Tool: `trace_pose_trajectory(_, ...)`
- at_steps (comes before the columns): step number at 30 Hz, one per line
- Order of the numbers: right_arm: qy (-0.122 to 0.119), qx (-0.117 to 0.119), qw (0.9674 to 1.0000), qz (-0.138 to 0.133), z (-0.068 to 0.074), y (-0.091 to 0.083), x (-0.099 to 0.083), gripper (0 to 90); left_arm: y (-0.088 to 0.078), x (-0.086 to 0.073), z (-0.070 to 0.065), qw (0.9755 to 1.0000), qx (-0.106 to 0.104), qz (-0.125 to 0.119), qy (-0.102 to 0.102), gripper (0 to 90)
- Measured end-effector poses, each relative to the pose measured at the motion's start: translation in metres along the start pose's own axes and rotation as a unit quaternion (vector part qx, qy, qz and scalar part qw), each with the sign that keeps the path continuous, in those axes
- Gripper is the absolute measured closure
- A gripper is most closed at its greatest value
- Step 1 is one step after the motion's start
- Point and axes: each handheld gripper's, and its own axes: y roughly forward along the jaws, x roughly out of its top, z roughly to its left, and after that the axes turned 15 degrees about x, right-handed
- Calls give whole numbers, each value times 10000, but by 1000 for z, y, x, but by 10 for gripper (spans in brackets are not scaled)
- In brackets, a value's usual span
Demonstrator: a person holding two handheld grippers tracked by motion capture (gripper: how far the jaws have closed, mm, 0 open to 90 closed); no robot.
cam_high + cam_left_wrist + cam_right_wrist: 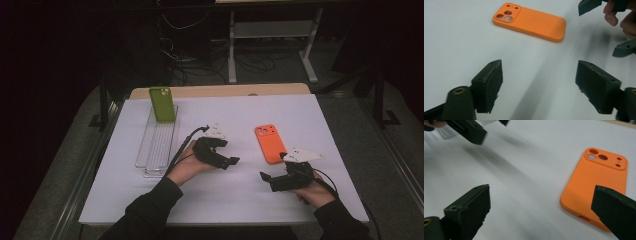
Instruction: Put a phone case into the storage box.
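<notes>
overhead looks forward-down — both gripper views close on orange case (pixel 530 22).

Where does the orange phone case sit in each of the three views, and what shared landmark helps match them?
High view: the orange phone case lies flat right of centre on the white table, just above the right gripper.
Left gripper view: upper centre, beyond the open jaws, camera cutouts to the left.
Right gripper view: at the right, its near end partly behind the right-hand jaw, cutouts at the top.
Shared landmark: the case's camera cutouts.

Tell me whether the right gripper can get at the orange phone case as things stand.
Probably yes: the right gripper is open, the orange phone case lies flat just beyond it, and nothing stands between them.
</notes>
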Motion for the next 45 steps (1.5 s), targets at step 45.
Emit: trace_pose_trajectory(45, 1224, -1161, 9819, 862, -54, 25, 56, 30, -43, -39, 8, 9993, -320, -165, -61, 0)
